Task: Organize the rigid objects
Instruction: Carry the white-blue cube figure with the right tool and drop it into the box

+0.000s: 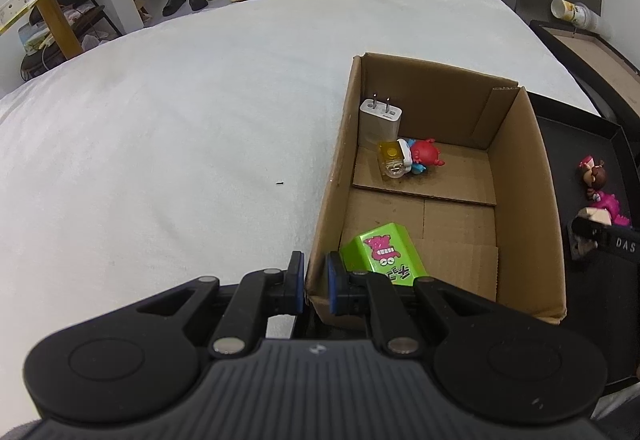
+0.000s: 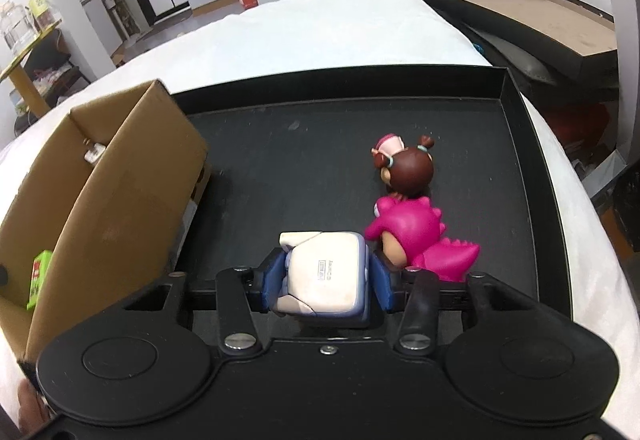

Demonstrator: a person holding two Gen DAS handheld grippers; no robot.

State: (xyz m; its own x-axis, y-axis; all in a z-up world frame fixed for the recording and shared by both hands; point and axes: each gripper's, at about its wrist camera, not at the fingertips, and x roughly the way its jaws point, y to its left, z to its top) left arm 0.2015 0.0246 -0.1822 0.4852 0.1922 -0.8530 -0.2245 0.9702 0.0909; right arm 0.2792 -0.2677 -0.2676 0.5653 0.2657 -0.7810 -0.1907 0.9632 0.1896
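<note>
Your right gripper point(image 2: 326, 286) pinches a cream cube-shaped toy block point(image 2: 326, 276) between its blue pads, squeezed across the block's left and right faces, over the near edge of the black tray point(image 2: 516, 87). Your left gripper point(image 1: 315, 280) clamps the near-left wall of the cardboard box point(image 1: 516, 175), one pad outside and one inside, steadying it.

Just right of the held block, the pink dinosaur-suit girl figurine point(image 2: 416, 224) lies touching or almost touching your right pad; if you swing out carelessly, that finger may drag or knock the figurine. The block looks nearly as deep as it is wide, so it shows no clear long axis; its printed label faces up toward the camera, and a rounded cream part juts out at the far-left corner. The grip sits low on the faces, so a quick tilt could let it pivot between the pads.

Left of the tray, the box's right wall stands tall beside it. You likely need to lift over it, and clipping that wall could shove the box against your left hold.

Inside the box, a green printed carton point(image 1: 384, 254) lies nearest, then a red-and-blue toy figure point(image 1: 420, 155) with a yellow piece, and a white charger plug point(image 1: 380, 119) upright in the far-left corner, prongs up. Dropping the block from height could topple that plug.
</note>
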